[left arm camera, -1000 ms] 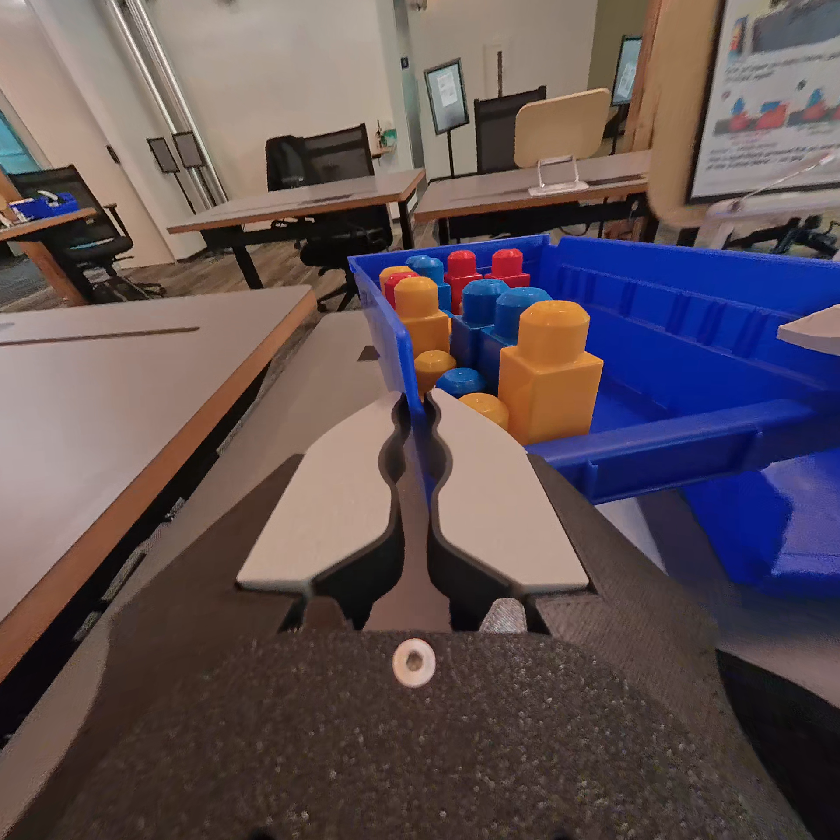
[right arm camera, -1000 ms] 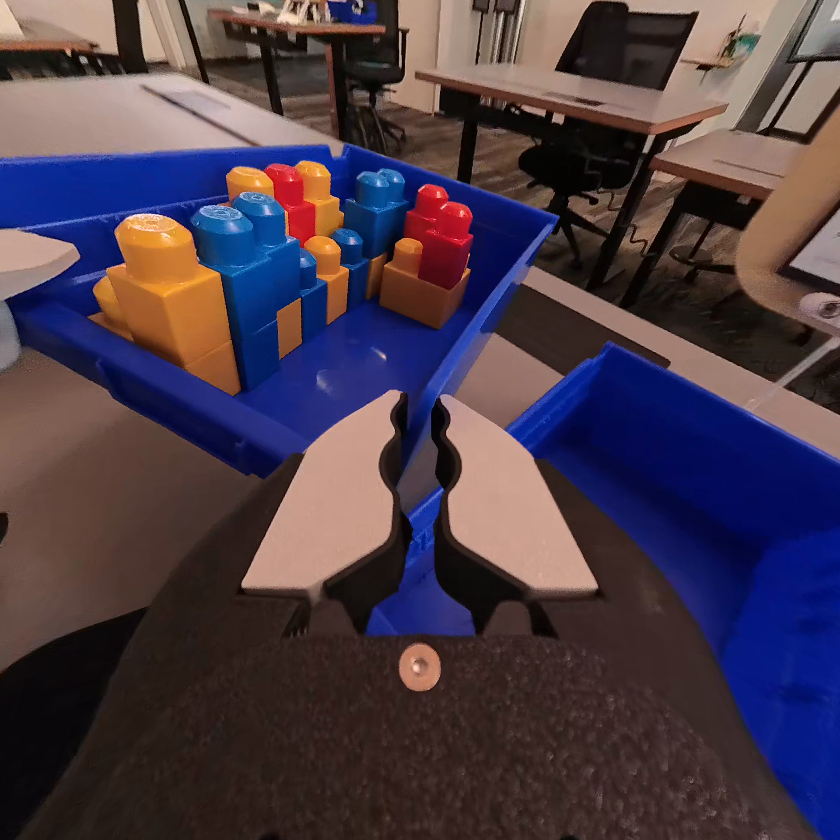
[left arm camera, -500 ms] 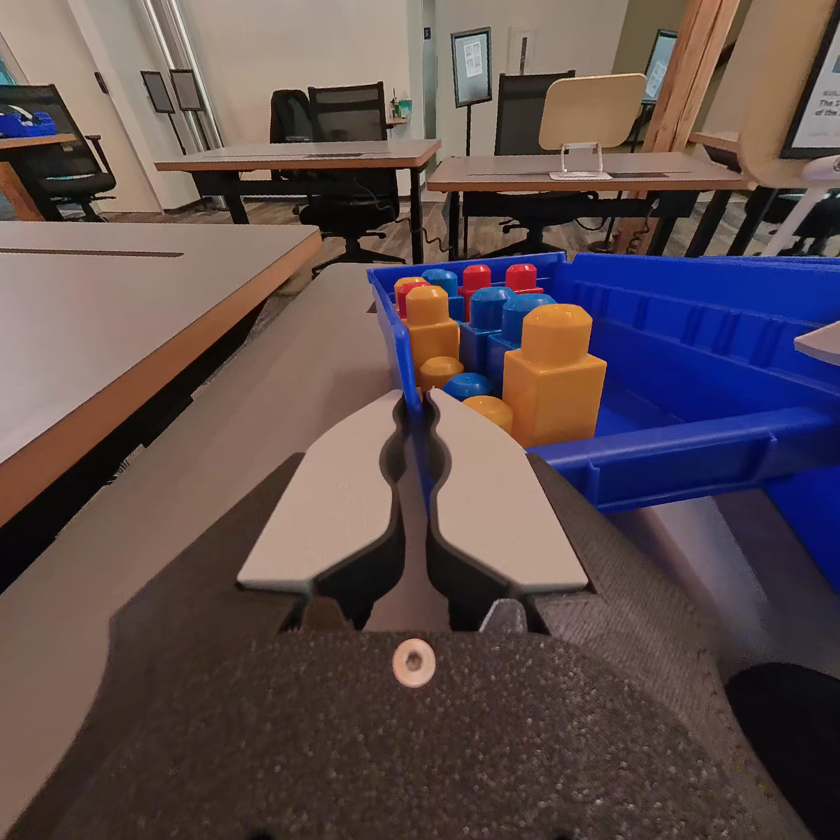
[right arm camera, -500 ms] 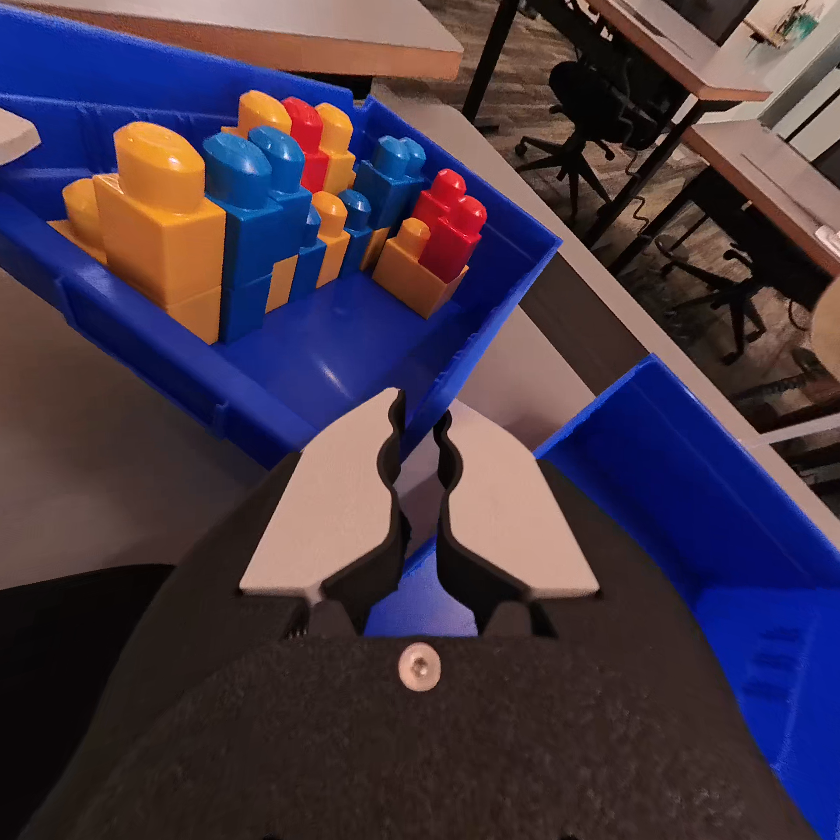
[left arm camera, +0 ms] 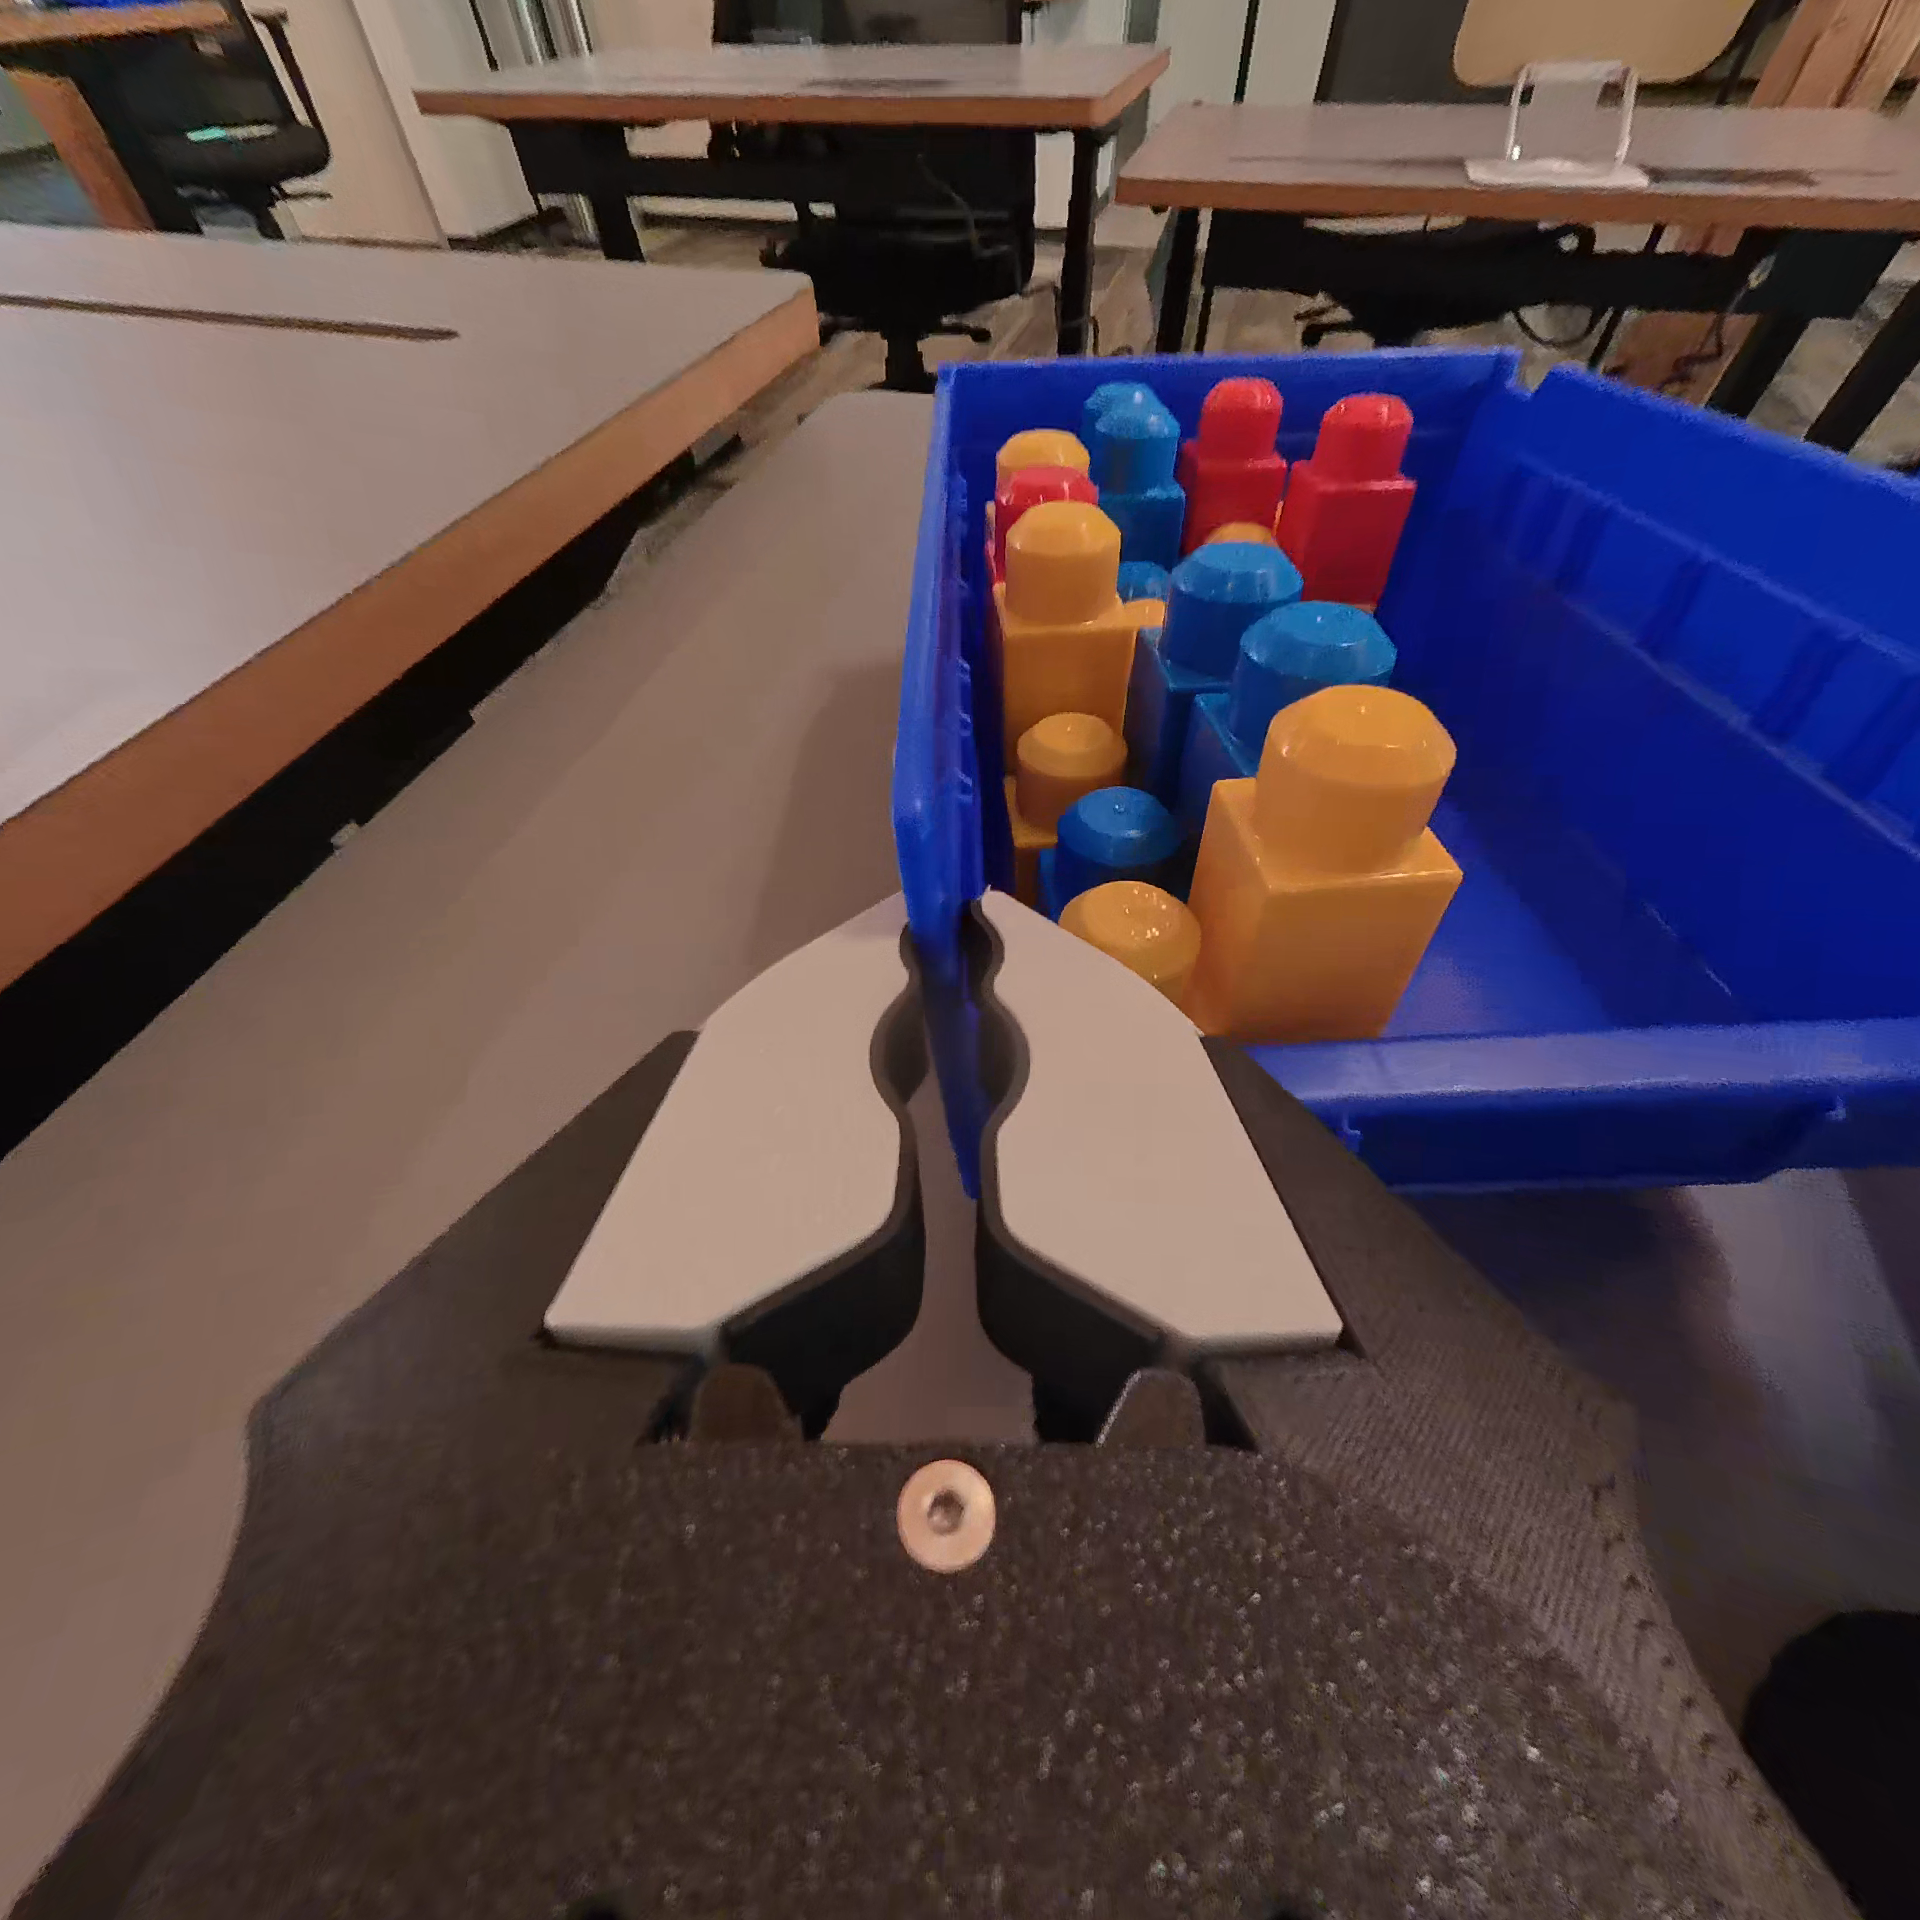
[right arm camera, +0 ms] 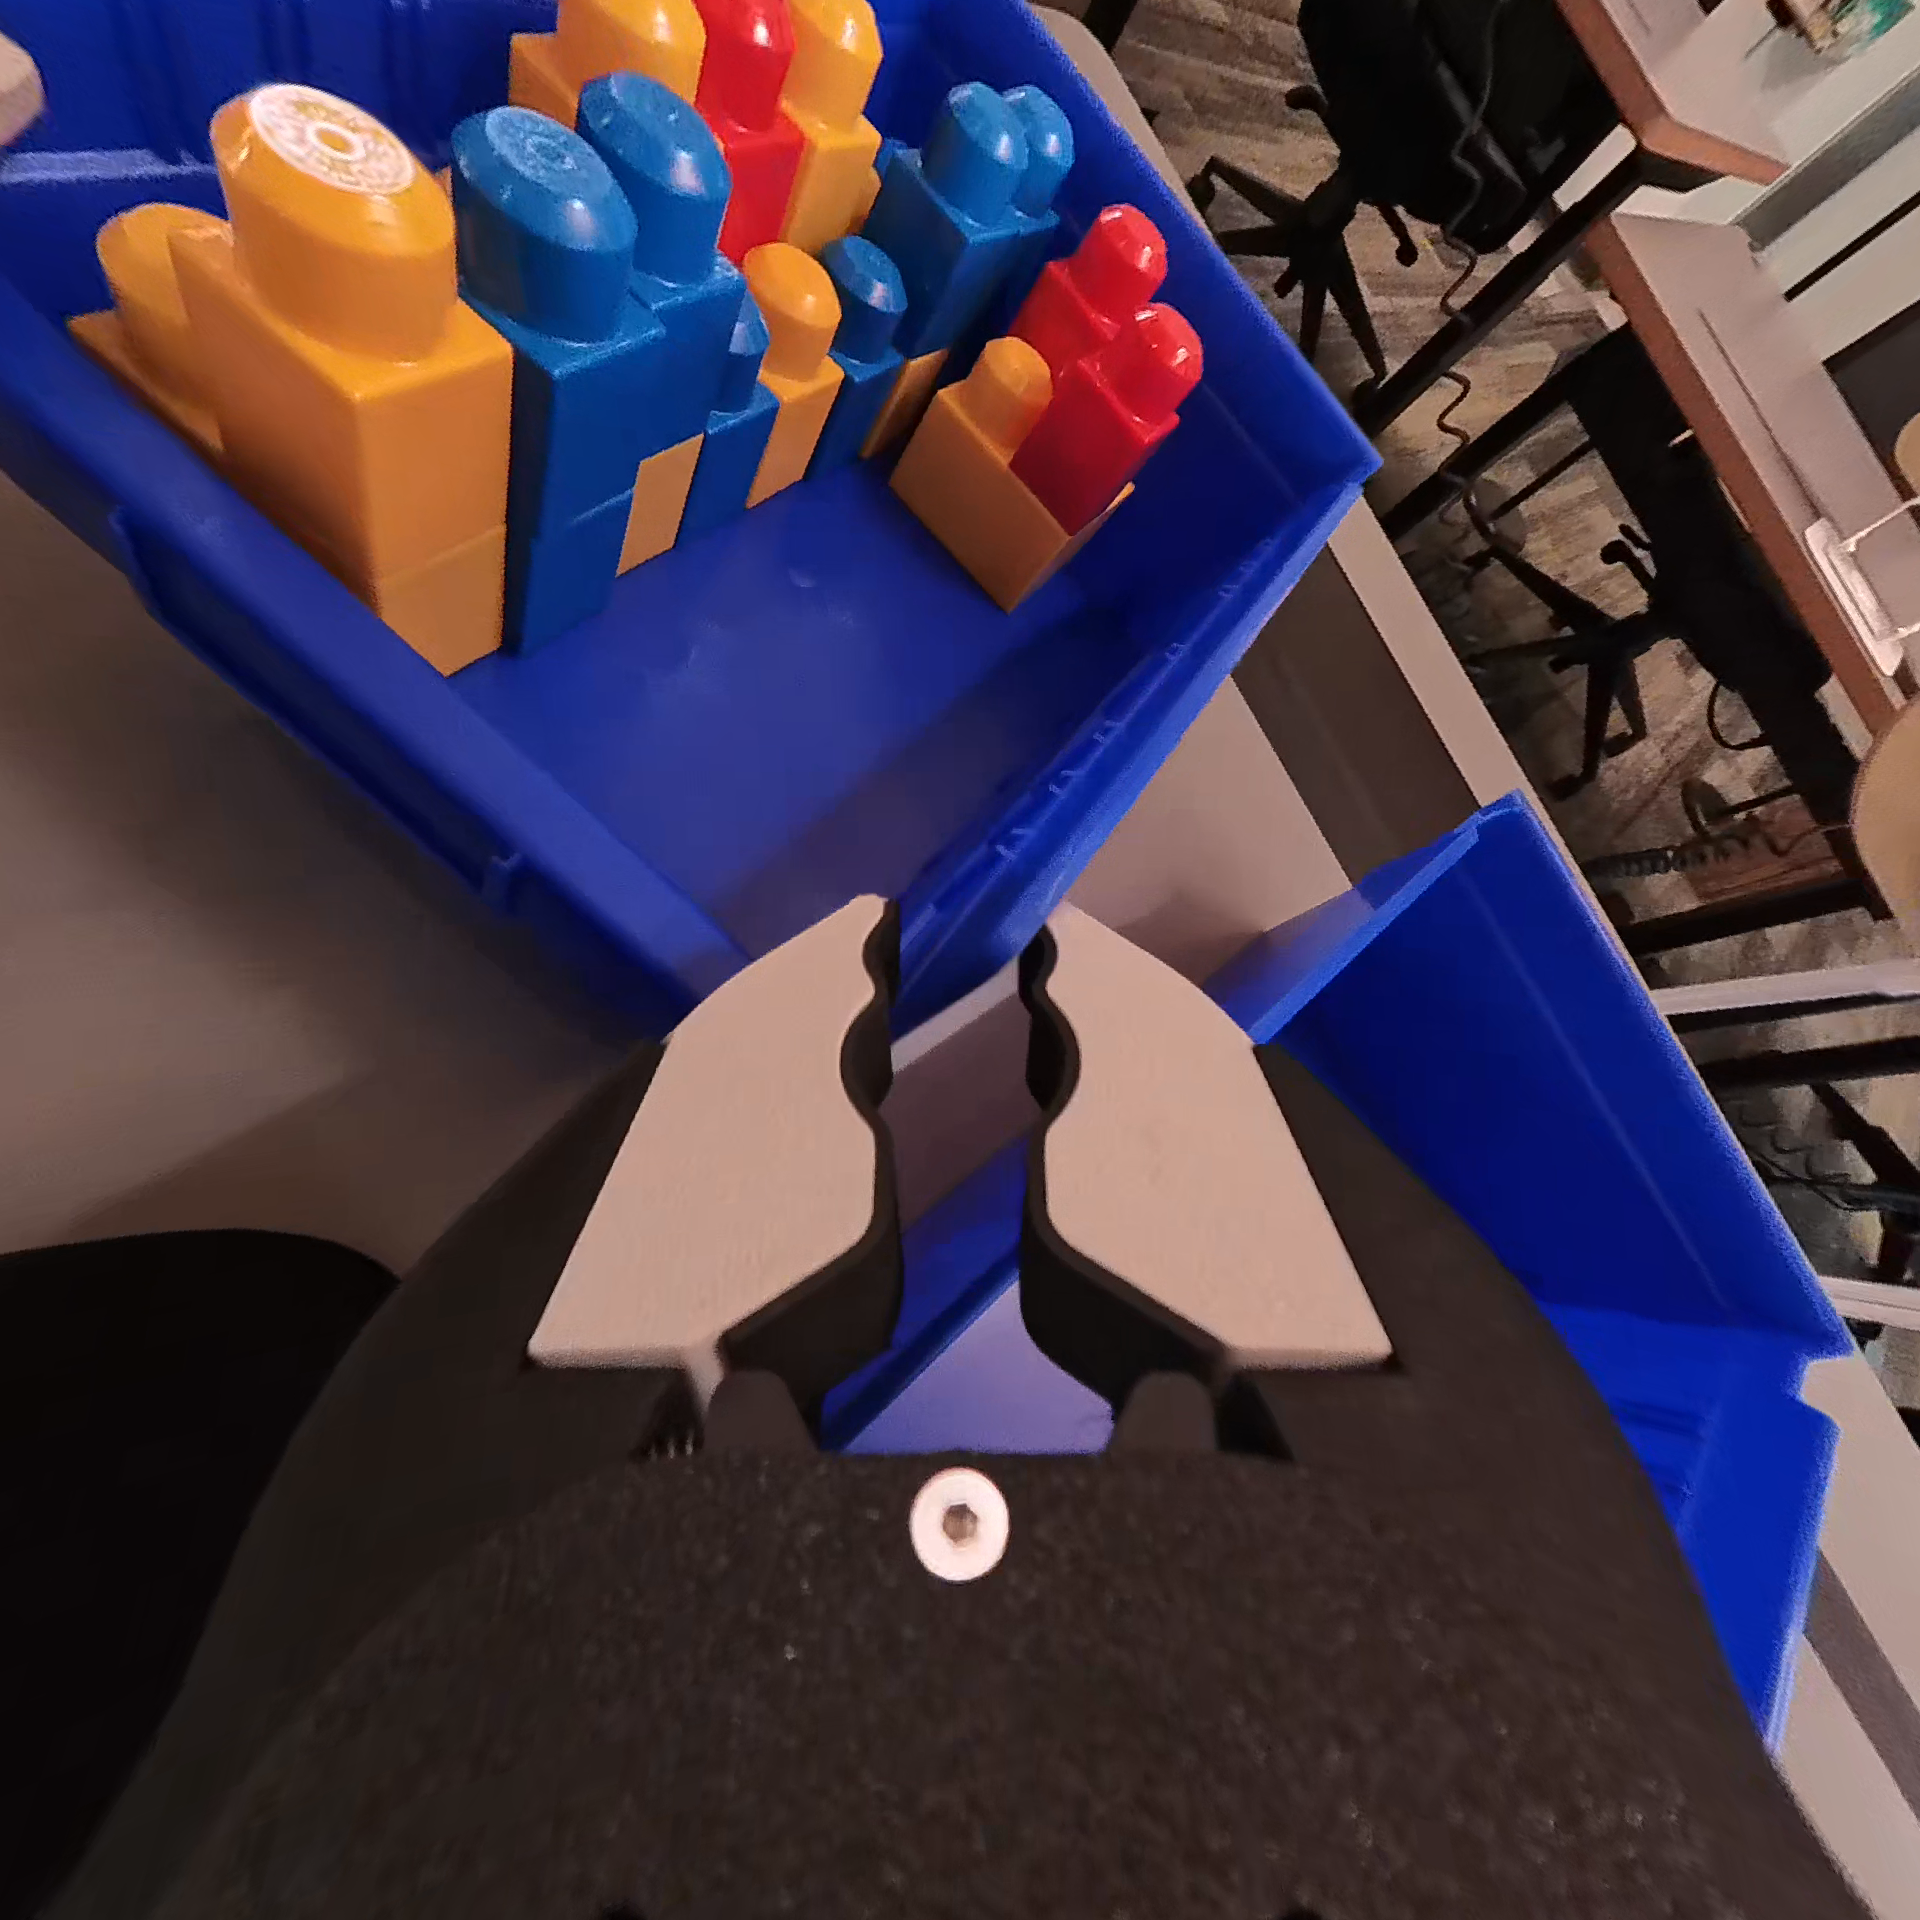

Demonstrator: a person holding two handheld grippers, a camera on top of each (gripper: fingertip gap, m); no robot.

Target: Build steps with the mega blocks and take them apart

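Mega blocks (left arm camera: 1320, 862) fill a blue bin (left arm camera: 1662, 644) on a grey table (left arm camera: 468, 935) among office desks (left arm camera: 790, 83).

left gripper (left arm camera: 943, 935) — jaws clamped, near-closed | right gripper (right arm camera: 956, 930) — jaws parted

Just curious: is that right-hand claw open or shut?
Open: right gripper shows a clear gap, with the blue bin wall edge between its fingers.

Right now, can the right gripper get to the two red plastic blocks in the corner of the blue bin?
Probably yes. The right gripper is open and holds nothing, the blue plastic bin has no lid, and the red plastic blocks stand at the cluster's outer edge, so nothing seems to cover them from above.
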